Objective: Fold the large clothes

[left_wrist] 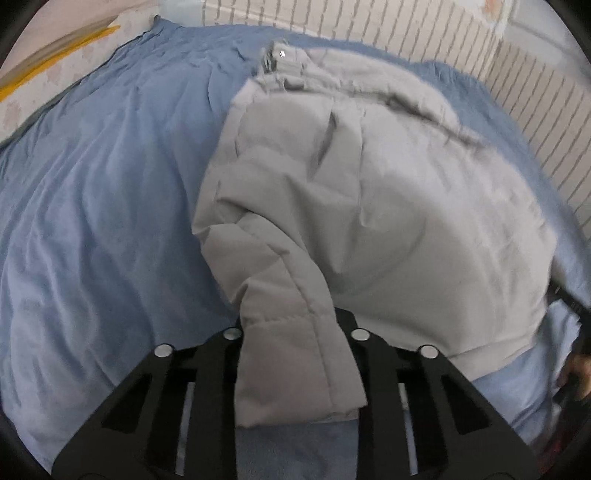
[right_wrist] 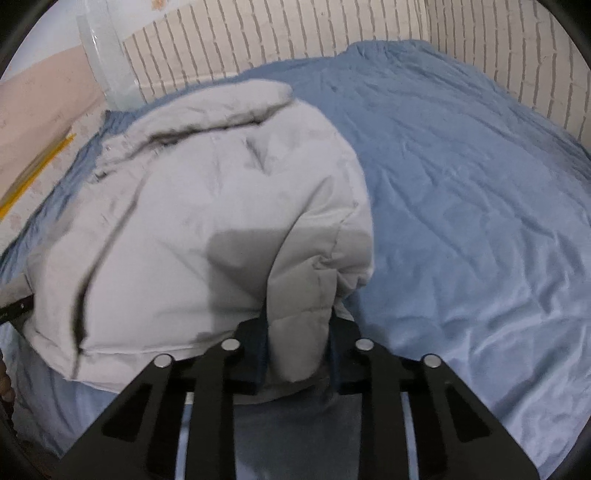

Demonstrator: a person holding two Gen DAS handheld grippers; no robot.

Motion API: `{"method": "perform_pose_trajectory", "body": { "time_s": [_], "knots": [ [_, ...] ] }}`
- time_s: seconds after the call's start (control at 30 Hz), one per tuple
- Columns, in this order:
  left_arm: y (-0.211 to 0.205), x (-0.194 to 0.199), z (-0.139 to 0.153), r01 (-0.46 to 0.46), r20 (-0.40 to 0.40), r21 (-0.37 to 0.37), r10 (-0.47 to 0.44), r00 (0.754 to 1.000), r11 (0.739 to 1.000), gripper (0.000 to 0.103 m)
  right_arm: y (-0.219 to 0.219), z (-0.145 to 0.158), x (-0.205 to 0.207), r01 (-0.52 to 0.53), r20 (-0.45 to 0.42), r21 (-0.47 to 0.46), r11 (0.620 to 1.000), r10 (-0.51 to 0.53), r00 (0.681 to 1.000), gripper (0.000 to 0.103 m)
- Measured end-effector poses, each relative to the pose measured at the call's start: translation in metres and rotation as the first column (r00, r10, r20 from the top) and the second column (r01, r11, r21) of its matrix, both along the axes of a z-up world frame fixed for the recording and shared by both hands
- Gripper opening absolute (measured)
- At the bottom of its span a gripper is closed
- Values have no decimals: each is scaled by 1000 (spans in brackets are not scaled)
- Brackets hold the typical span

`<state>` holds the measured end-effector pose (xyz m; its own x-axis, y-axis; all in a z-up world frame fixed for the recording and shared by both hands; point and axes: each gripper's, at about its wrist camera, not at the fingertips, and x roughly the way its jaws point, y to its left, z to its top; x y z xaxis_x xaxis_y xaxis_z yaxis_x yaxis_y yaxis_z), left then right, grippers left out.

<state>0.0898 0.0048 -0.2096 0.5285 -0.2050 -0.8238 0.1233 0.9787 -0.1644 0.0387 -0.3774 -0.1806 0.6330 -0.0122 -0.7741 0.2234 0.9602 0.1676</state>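
Note:
A pale grey padded jacket (left_wrist: 388, 206) lies spread on a blue bedsheet (left_wrist: 103, 206), its collar toward the far wall. In the left wrist view my left gripper (left_wrist: 295, 332) is shut on the jacket's near left corner, a quilted fold that hangs down between the black fingers. In the right wrist view the same jacket (right_wrist: 184, 221) fills the left half, and my right gripper (right_wrist: 297, 332) is shut on its near right corner, the fabric bunched between the pads. Both pinched corners are lifted a little off the sheet.
The blue sheet (right_wrist: 461, 221) covers the whole bed, rumpled. A white brick-pattern wall (right_wrist: 295, 33) runs behind it. A yellow-edged board (left_wrist: 55, 59) leans at the far left. A person's hand (left_wrist: 576, 373) shows at the right edge of the left wrist view.

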Motion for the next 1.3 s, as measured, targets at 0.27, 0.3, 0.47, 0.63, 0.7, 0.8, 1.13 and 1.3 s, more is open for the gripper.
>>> {"method": "perform_pose_trajectory", "body": {
  "time_s": [0.27, 0.3, 0.47, 0.63, 0.7, 0.8, 1.13, 1.3],
  "knots": [
    [8, 13, 40, 1, 53, -18, 0, 999, 1000, 18, 6, 62, -1, -41, 102, -12, 999, 42, 994, 24],
    [10, 14, 44, -2, 56, -27, 3, 998, 1000, 17, 7, 69, 0, -45, 112, -15, 999, 46, 993, 24],
    [10, 16, 72, -4, 118, 2, 4, 993, 1000, 17, 8, 89, 9, -53, 139, -54, 997, 60, 988, 24],
    [5, 32, 82, -13, 123, 35, 9, 992, 999, 17, 5, 89, 28, -42, 127, -67, 997, 50, 991, 24],
    [2, 36, 88, -13, 137, 46, 6, 990, 999, 17, 6, 91, 33, -46, 129, -80, 996, 56, 990, 24],
    [-2, 44, 93, -7, 144, 63, -2, 990, 998, 16, 1, 92, 45, -47, 119, -81, 996, 57, 991, 24],
    [4, 46, 100, -55, 128, 8, 53, 990, 998, 13, -7, 100, 50, -44, 167, -5, 999, 44, 985, 24],
    [4, 28, 123, -80, 196, 21, 74, 978, 997, 9, -4, 130, 35, -60, 256, 7, 998, 56, 965, 22]
  ]
}}
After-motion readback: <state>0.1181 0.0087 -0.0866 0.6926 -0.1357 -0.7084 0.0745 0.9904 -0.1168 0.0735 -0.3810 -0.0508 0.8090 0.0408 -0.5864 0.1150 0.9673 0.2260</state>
